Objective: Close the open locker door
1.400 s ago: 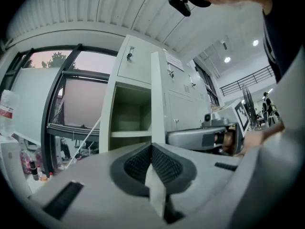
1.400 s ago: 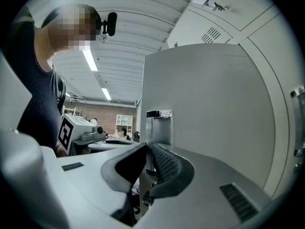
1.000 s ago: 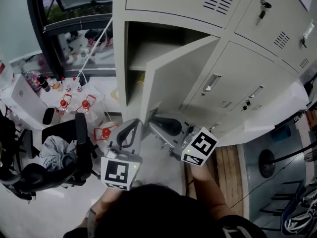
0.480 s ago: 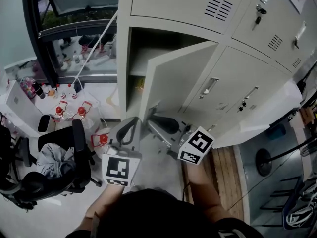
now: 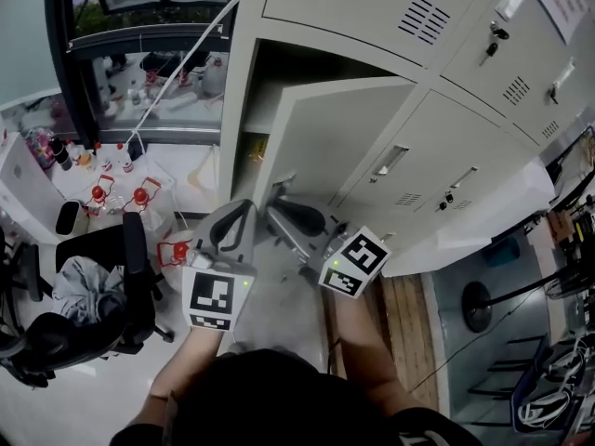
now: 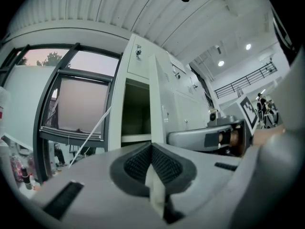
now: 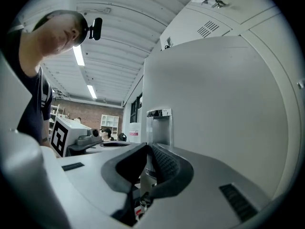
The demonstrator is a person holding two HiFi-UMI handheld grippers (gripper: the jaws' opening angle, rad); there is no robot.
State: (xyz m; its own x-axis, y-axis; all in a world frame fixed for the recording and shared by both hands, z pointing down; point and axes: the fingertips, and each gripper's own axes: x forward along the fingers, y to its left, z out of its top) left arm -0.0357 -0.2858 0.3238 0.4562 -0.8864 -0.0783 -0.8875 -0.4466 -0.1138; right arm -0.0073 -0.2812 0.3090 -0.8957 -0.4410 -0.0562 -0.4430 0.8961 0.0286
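Both grippers have crept closer to the locker door (image 5: 344, 147), which still stands half open, its free edge swung out toward us from the compartment (image 5: 265, 82). Our left gripper (image 6: 151, 146) and right gripper (image 7: 147, 148) are clenched on nothing, beside that edge. We judge the closing push is only starting; next, we should press steadily near the handle (image 7: 158, 123).
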